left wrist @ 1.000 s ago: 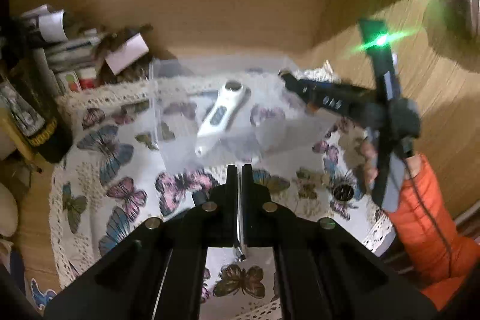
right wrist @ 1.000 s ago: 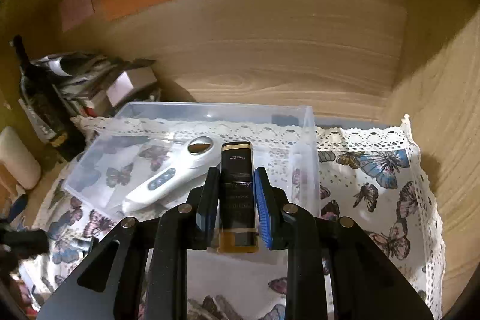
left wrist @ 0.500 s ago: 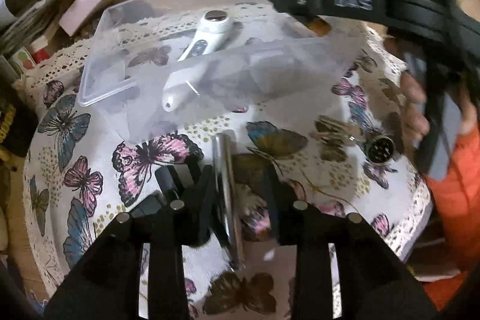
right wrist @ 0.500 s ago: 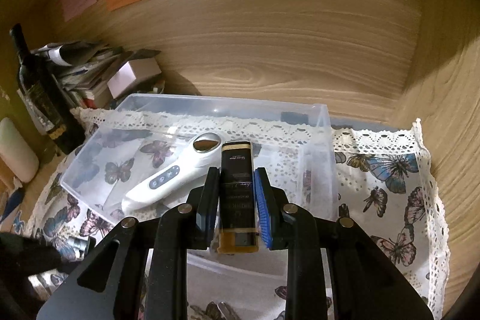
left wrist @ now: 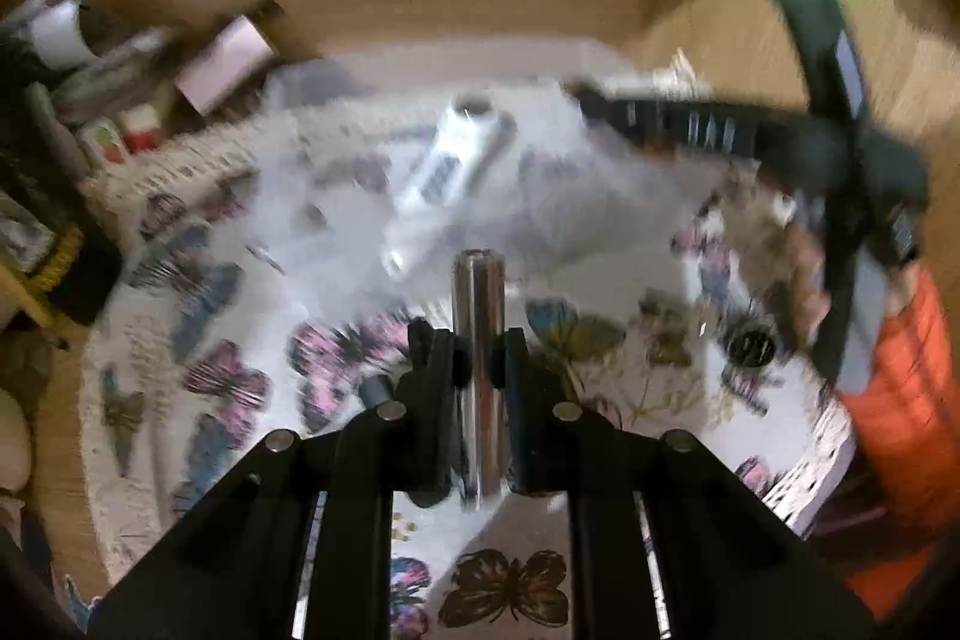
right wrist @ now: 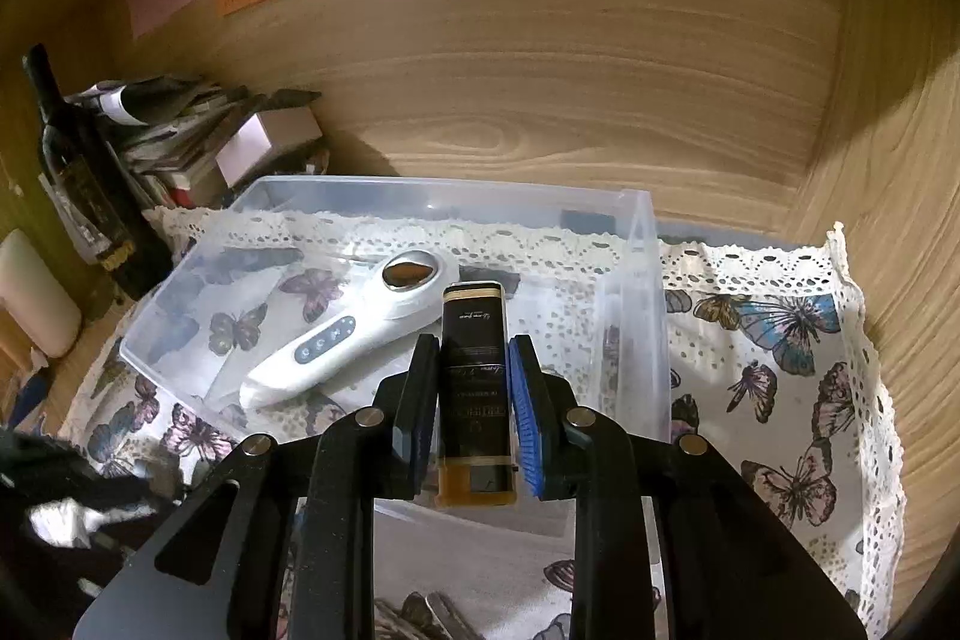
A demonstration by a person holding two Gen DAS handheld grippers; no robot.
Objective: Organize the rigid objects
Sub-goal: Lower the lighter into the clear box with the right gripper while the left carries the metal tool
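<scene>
The left tool [left wrist: 479,361] grips a silver metal cylinder [left wrist: 480,340] above the butterfly cloth [left wrist: 228,376], while the right tool [right wrist: 473,388] clamps a dark bottle [right wrist: 475,388] over the clear bin [right wrist: 636,292] holding a white handheld device [right wrist: 354,334]

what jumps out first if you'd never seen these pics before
Each gripper is clamped on something: the right gripper holds a dark amber-bottomed bottle over the clear plastic bin, and the left gripper pinches a shiny metal cylinder above the butterfly tablecloth. Inside the bin lies a white handheld device.
</scene>
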